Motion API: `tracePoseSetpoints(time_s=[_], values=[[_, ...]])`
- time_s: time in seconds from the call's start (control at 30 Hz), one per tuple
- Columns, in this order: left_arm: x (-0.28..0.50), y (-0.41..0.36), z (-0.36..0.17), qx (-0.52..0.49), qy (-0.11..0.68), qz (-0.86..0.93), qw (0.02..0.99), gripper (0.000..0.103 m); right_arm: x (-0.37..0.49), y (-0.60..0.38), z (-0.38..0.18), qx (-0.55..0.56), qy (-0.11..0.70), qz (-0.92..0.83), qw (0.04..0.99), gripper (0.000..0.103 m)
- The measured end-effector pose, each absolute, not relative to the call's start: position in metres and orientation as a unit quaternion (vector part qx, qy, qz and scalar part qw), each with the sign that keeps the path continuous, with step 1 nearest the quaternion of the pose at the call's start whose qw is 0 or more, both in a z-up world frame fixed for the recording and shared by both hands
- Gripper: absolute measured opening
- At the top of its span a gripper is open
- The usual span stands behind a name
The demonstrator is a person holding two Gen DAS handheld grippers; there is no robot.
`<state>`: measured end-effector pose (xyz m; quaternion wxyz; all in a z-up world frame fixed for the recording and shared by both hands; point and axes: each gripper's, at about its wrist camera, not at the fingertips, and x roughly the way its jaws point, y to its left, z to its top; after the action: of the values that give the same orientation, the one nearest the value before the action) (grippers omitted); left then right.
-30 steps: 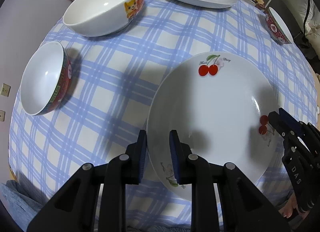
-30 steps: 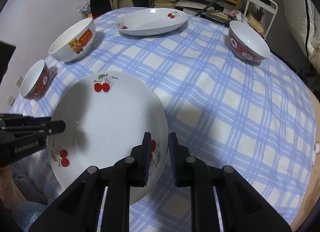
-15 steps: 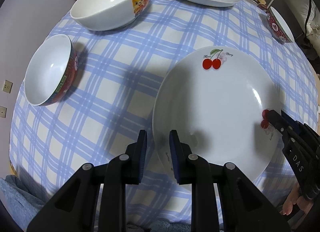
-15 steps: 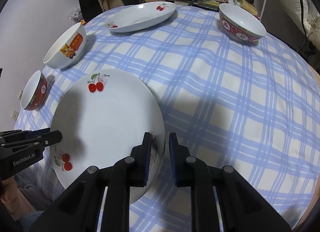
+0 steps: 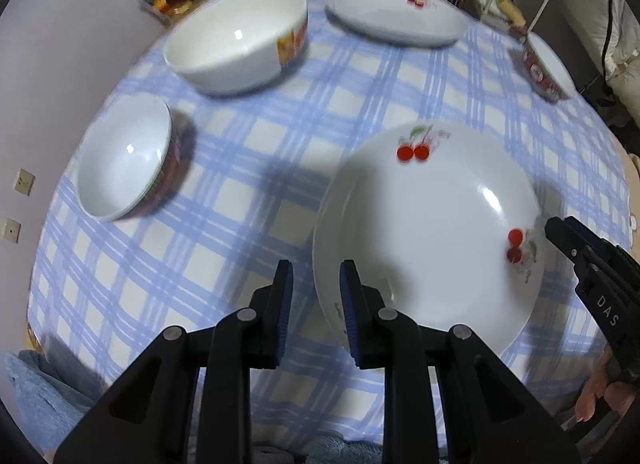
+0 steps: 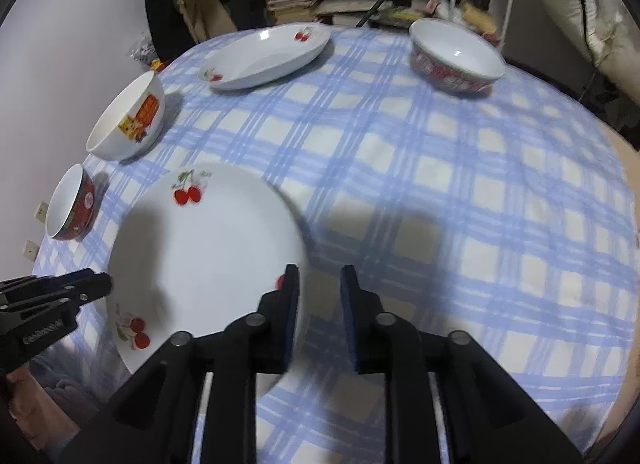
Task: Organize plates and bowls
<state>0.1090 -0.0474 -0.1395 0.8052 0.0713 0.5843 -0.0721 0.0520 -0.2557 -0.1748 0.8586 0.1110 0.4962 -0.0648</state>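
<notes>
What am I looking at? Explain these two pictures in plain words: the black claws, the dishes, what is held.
A person holds a two-finger gripper in each hand, and a camera on each looks along its fingers. One picture comes from the left gripper, the other from the right gripper. On the checked tablecloth lie a near cherry plate, a far cherry plate, a cartoon bowl and two red bowls. Both grippers straddle the near plate's rim. The right jaws have just been opening and do not press it. Whether the left one pinches is unclear.
</notes>
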Motion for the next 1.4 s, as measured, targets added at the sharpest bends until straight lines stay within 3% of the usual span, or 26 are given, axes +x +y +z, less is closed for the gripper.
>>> tracePoseSetpoints(time_s=[0.07,0.33,0.5,0.57,0.67,1.0,1.4], values=[[0.109,-0.047,-0.13,0.069,0.574,-0.079,0.812,0.028,0.05,-0.262,-0.166,0.123,0.483,-0.07,0.864,0.051],[0.119,-0.048,-0.108,0.086,0.555,-0.106,0.82,0.041,0.048,-0.296,-0.135,0.169,0.435,-0.1,0.879,0.09],[0.131,-0.043,-0.087,0.084,0.536,-0.1,0.834,0.055,0.047,-0.317,-0.118,0.198,0.403,-0.111,0.886,0.092],[0.137,-0.044,-0.078,0.088,0.532,-0.097,0.837,0.075,0.052,-0.321,-0.109,0.19,0.398,-0.112,0.891,0.096],[0.143,-0.045,-0.068,0.093,0.516,-0.092,0.847,0.081,0.058,-0.322,-0.098,0.175,0.381,-0.107,0.902,0.1],[0.185,-0.059,-0.043,0.13,0.492,-0.096,0.855,0.084,0.089,-0.33,-0.087,0.165,0.389,-0.094,0.901,0.102],[0.278,-0.057,-0.047,0.102,0.52,-0.072,0.845,0.084,0.165,-0.331,-0.079,0.123,0.4,-0.064,0.906,0.102]])
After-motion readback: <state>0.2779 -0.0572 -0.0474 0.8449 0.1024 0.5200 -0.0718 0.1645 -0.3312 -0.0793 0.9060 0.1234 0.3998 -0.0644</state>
